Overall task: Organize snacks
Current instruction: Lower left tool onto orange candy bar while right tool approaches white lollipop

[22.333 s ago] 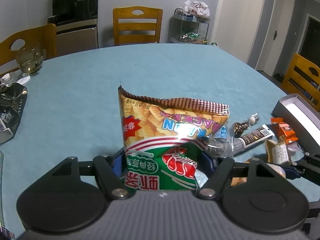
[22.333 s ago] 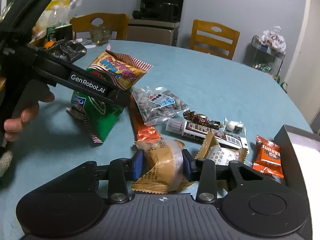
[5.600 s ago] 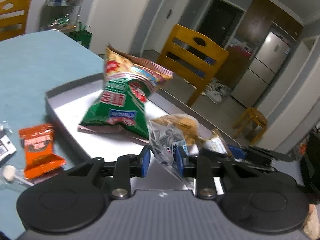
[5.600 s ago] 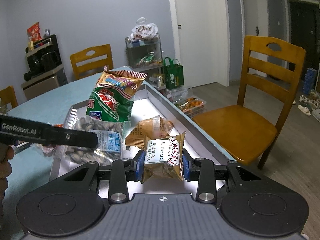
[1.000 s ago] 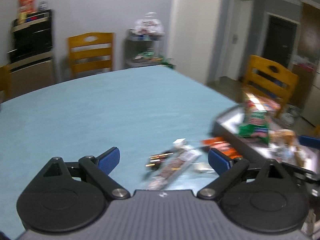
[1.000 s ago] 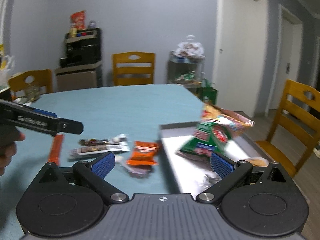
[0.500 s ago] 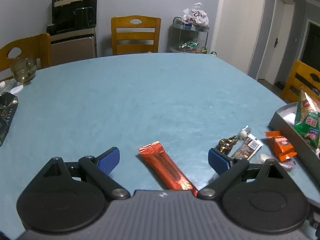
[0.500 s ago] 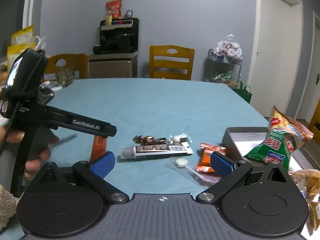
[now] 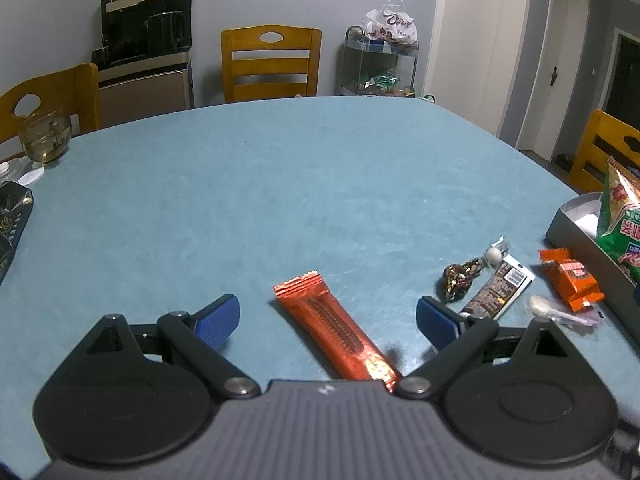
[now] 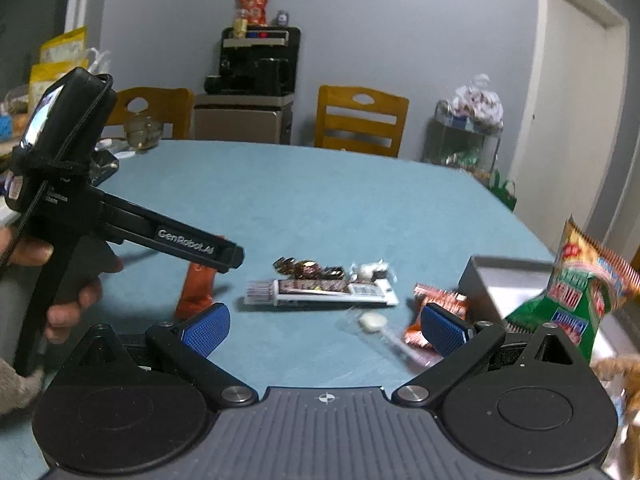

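Red bar: the long red foil snack bar point(image 9: 336, 330) lay flat on your teal tablecloth-covered table point(image 9: 280, 184), slanting away from you, its near end hidden under the body of the tool.
Left gripper: your left gripper point(image 9: 328, 318) was spread wide, its blue pads either side of the red bar and touching nothing; in the right wrist view the same tool point(image 10: 224, 258) reached out over the bar point(image 10: 196, 288), your hand point(image 10: 64, 280) wrapped round its black handle.
Loose sweets: to the right of the bar lay a dark brown twisted-foil candy point(image 9: 460, 278), a long brown and white wrapped bar point(image 9: 498, 290) just beside it, a small round white sweet in clear wrap point(image 9: 540, 305) and a squat orange foil packet point(image 9: 570, 280).
Grey tray: the shallow grey metal tray point(image 9: 576, 236) sat at the table's right edge, close to the orange packet.
Chip bag: the green, red and yellow crisp bag point(image 10: 576, 300) stood inside the tray, leaning; the right wrist view was blurred there.
Right gripper: your right gripper point(image 10: 324, 326) was also wide apart and empty, held over the table in front of the white sweet point(image 10: 372, 322) and the orange packet point(image 10: 436, 304).
Far side: two yellow wooden chairs point(image 9: 270, 64) stood behind the table, and a clear glass cup point(image 9: 44, 140) sat near its left edge.
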A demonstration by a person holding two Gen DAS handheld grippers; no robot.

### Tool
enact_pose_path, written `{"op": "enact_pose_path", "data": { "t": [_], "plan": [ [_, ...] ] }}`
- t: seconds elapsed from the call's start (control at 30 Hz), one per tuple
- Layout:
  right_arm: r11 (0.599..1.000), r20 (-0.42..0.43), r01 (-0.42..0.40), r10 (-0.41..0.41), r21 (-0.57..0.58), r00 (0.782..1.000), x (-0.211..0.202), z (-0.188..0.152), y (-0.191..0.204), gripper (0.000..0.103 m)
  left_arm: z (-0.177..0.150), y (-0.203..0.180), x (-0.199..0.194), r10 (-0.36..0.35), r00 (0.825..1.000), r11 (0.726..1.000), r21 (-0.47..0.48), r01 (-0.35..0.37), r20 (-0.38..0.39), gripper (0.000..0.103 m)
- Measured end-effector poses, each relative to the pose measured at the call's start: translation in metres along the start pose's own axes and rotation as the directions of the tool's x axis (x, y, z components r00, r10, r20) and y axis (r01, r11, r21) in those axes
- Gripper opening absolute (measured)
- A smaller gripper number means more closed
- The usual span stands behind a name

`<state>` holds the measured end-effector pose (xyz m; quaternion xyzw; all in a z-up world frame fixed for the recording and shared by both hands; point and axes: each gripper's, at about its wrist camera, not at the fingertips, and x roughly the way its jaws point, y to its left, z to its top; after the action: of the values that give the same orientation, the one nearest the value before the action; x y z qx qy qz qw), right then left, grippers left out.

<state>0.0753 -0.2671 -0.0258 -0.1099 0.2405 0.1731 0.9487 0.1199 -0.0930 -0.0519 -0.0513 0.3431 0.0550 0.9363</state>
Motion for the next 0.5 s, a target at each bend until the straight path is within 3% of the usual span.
{"op": "enact_pose_path", "data": {
  "t": [0.1, 0.37, 0.4, 0.47, 0.5],
  "plan": [
    [0.999, 0.035, 0.026, -0.024, -0.047, 0.999, 0.002, -0.001, -0.006, 0.1, 0.0, -0.001, 0.0, -0.012, 1.0, 1.0, 0.002, 0.012, 0.003, 0.096],
    [0.994, 0.027, 0.042, -0.039, -0.103, 0.999, 0.018, -0.007, -0.015, 0.09, 0.0, -0.001, 0.003, -0.014, 1.0, 1.0, 0.003, 0.014, -0.005, 0.096],
    [0.993, 0.016, 0.043, -0.042, -0.111, 0.999, 0.023, -0.007, -0.016, 0.087, 0.0, -0.001, 0.003, -0.015, 1.0, 1.0, 0.003, 0.015, -0.006, 0.096],
    [0.993, -0.027, 0.019, -0.022, -0.115, 0.999, 0.032, -0.008, -0.017, 0.066, 0.0, 0.0, 0.003, -0.013, 1.0, 1.0, 0.003, 0.013, -0.005, 0.093],
    [0.995, -0.055, 0.004, -0.01, -0.104, 0.998, 0.037, -0.008, -0.02, 0.062, 0.0, 0.001, 0.003, -0.009, 1.0, 1.0, 0.002, 0.009, -0.005, 0.092]
  ]
}}
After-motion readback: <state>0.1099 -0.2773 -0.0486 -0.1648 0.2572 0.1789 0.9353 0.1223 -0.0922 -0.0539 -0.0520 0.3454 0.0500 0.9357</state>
